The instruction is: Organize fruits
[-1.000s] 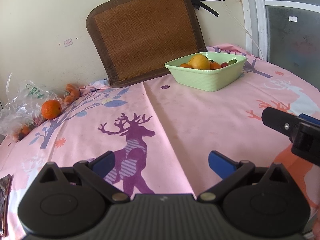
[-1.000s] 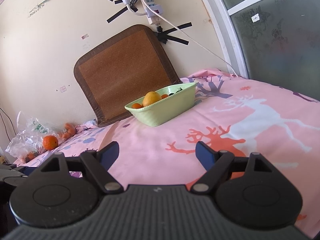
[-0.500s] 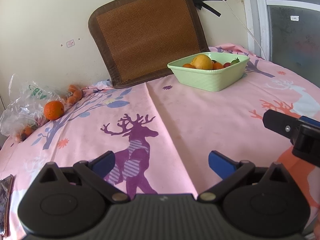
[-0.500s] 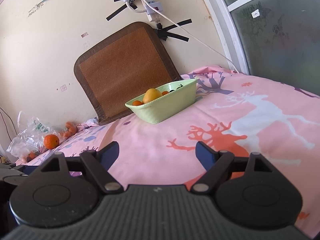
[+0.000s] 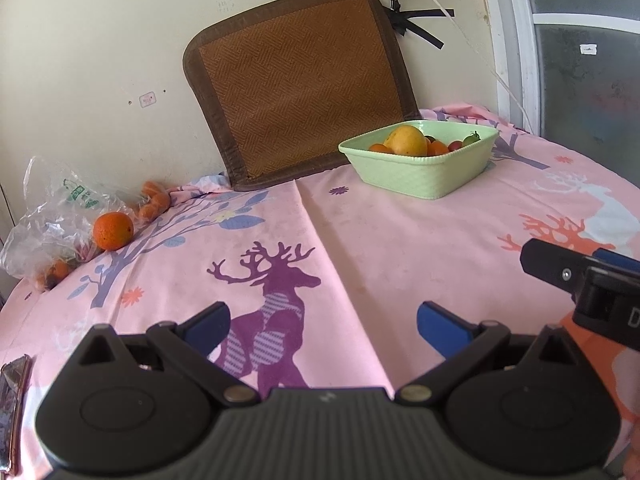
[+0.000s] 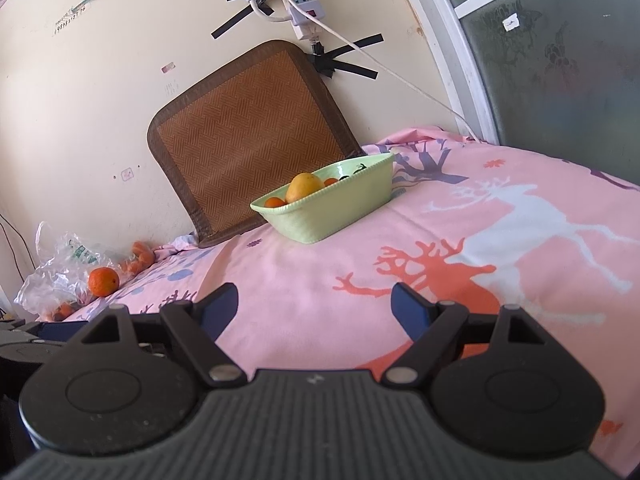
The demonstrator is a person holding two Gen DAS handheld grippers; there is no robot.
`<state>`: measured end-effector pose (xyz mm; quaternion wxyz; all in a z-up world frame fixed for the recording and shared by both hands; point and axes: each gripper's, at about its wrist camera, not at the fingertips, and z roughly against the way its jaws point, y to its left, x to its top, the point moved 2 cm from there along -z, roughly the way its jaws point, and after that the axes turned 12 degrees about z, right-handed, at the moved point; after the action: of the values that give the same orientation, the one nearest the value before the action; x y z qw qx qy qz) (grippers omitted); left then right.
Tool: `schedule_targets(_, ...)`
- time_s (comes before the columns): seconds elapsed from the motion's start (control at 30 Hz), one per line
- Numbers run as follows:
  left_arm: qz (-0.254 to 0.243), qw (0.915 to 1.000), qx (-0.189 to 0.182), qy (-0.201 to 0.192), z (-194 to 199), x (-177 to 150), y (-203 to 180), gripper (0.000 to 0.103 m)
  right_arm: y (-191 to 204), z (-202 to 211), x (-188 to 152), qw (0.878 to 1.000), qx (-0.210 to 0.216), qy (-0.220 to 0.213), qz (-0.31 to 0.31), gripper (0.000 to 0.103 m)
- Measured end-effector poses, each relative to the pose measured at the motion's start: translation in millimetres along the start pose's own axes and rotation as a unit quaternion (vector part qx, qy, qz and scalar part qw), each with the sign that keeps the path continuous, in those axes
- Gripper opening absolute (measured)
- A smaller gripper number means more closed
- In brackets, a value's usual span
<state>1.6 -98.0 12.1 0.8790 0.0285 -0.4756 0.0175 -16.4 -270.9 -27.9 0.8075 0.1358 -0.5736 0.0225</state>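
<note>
A pale green bowl (image 5: pixel 420 176) (image 6: pixel 332 216) stands at the back of the pink deer-print tablecloth (image 5: pixel 360 240), holding a yellow fruit (image 5: pixel 406 141) (image 6: pixel 305 187), small oranges and little red and green fruits. At the far left an orange (image 5: pixel 113 231) (image 6: pixel 103 282) lies beside a clear plastic bag (image 5: pixel 52 216) with more small orange fruits. My left gripper (image 5: pixel 323 323) hovers open over the purple deer, holding nothing. My right gripper (image 6: pixel 315 304) is open and empty too; its side (image 5: pixel 584 284) shows at the right edge of the left wrist view.
A brown woven mat (image 5: pixel 300 80) leans on the wall behind the bowl. A power strip and white cable (image 6: pixel 304 16) hang on the wall. A glass door (image 6: pixel 560 60) borders the right. A phone-like object (image 5: pixel 12 400) lies at the near left edge.
The left wrist view has shifted slightly, so the bowl and orange sit a little further right in frame. Both grippers stay open and empty.
</note>
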Motion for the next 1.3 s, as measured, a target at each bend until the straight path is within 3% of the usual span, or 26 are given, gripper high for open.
schedule_targets(1.3,0.012,0.9998,-0.001,0.019,-5.8,-1.4,4.3,0.103,0.8,-1.1,-1.4,1.0,-0.002,-0.001,0.005,0.085)
